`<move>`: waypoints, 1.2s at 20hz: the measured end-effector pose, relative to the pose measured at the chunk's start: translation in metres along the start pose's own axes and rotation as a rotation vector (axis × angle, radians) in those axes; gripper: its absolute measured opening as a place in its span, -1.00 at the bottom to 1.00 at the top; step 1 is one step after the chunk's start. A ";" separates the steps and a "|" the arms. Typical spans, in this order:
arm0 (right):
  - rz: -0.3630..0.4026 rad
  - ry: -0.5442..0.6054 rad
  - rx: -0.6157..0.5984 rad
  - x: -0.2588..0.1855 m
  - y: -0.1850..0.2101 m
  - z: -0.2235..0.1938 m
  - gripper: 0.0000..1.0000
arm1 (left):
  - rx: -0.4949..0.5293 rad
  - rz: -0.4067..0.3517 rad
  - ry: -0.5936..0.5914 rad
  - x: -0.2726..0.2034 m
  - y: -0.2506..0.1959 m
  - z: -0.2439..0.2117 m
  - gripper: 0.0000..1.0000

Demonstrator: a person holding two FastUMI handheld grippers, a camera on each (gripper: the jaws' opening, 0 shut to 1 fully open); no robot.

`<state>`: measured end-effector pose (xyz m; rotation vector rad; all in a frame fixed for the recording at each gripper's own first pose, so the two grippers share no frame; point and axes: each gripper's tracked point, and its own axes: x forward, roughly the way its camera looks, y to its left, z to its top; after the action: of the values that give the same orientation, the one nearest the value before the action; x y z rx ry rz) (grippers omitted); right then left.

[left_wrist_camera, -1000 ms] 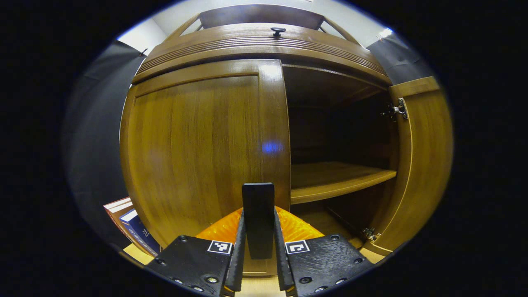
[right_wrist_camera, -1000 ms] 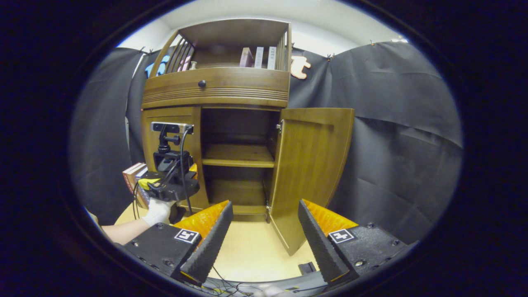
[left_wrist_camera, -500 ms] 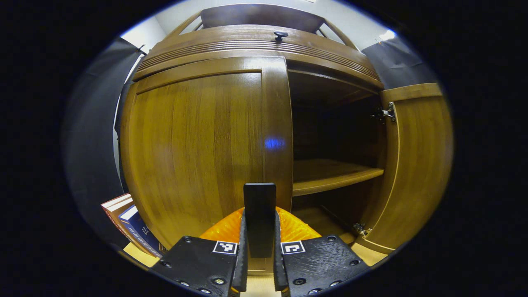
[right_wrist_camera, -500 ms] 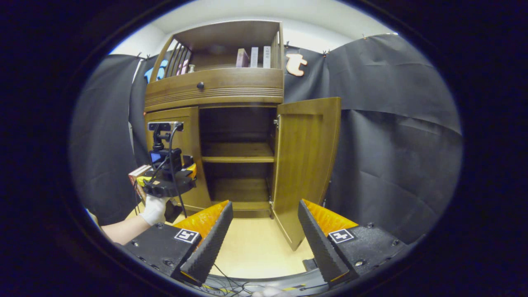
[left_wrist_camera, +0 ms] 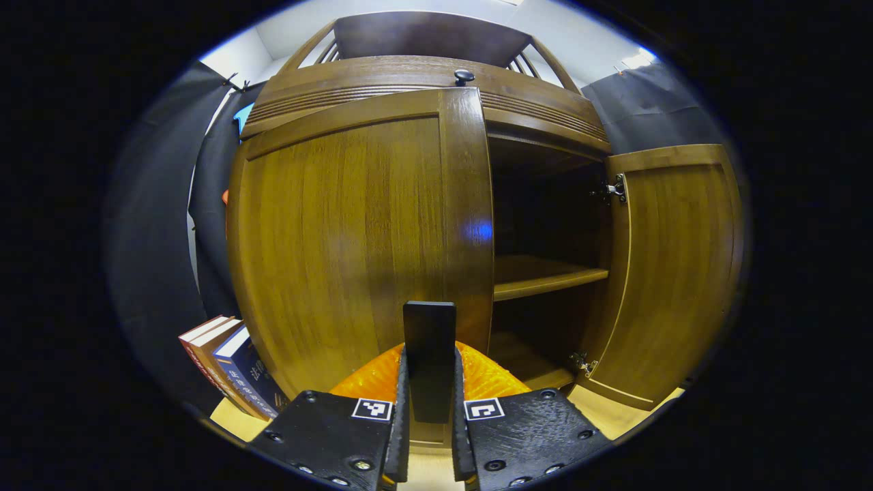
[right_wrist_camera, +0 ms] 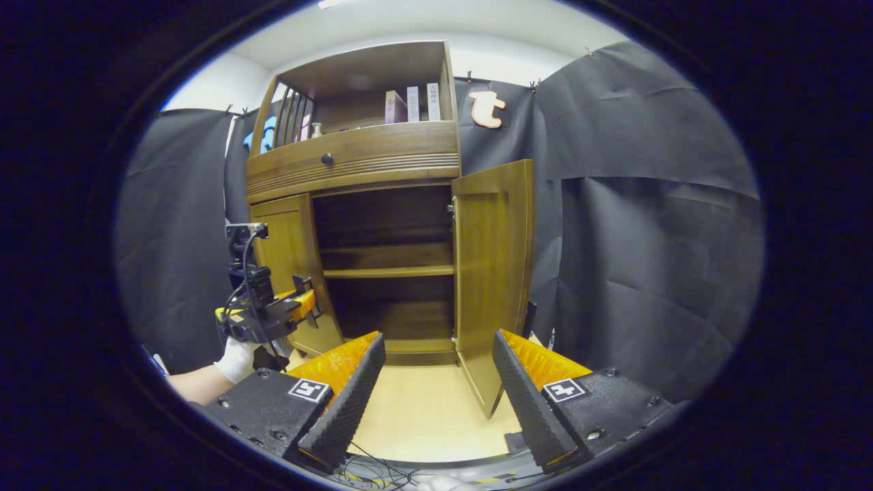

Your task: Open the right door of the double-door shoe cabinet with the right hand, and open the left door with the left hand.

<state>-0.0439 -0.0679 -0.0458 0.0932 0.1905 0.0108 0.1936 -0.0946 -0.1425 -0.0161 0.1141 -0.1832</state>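
Note:
The wooden shoe cabinet [right_wrist_camera: 354, 160] stands against the black cloth wall. Its right door [right_wrist_camera: 491, 273] is swung wide, baring a dark inside with one shelf [right_wrist_camera: 389, 271]. In the left gripper view the left door [left_wrist_camera: 354, 239] stands slightly ajar, its free edge pulled off the frame. My left gripper [left_wrist_camera: 429, 354] is shut on that door's dark upright handle [left_wrist_camera: 429, 327]. From the right gripper view, that left gripper [right_wrist_camera: 262, 317] shows in a gloved hand [right_wrist_camera: 235, 358] at the left door [right_wrist_camera: 293, 266]. My right gripper [right_wrist_camera: 436, 382] hangs open and empty, well back from the cabinet.
Several books [left_wrist_camera: 232, 361] lean on the floor left of the cabinet. A drawer with a dark knob [left_wrist_camera: 464, 75] runs above the doors, and more books [right_wrist_camera: 409, 103] stand on the top shelf. Cables [right_wrist_camera: 382, 467] lie on the pale floor [right_wrist_camera: 423, 416] below my right gripper.
The left door has swung a little outward with my left gripper shut on its handle. My right gripper has drawn back from the cabinet, still open; the right door stays wide.

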 end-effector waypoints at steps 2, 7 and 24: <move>0.015 0.001 0.002 0.002 -0.003 0.001 0.98 | -0.004 0.008 0.010 -0.009 0.003 0.000 -0.52; 0.043 0.008 0.002 0.004 -0.009 -0.002 0.98 | -0.041 0.013 0.014 -0.028 0.009 -0.002 -0.52; 0.172 0.014 -0.039 0.021 0.040 0.000 1.00 | -0.009 0.104 0.022 -0.112 0.061 -0.010 -0.53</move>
<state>-0.0231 -0.0278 -0.0460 0.0704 0.1961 0.1868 0.0936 -0.0137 -0.1416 -0.0174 0.1376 -0.0788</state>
